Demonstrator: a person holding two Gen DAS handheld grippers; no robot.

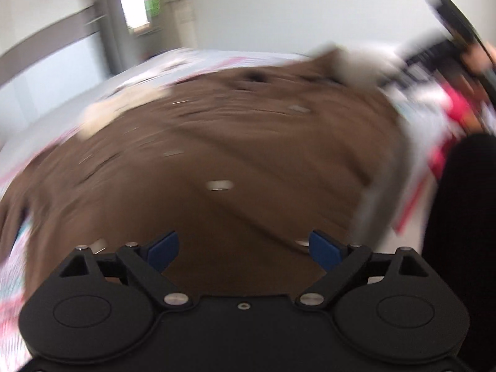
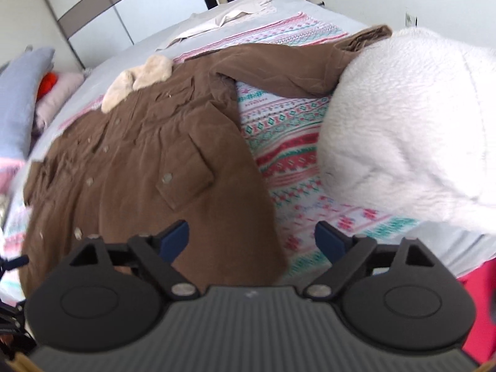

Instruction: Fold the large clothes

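Jaws on both the left gripper and the right gripper stand wide apart, holding nothing above the brown coat, which lies spread front-up on the bed. A sensible start would be pinching the outstretched sleeve near its cuff and laying it across the chest. A white fleece bundle crowds that cuff. Wardrobe doors stand beyond.

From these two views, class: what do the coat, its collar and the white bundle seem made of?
Coat: brown, matte, finely ribbed cloth, perhaps corduroy.
Collar: cream, fluffy pile, likely faux fur.
White bundle: nubbly, soft pile, probably fleece or sherpa.
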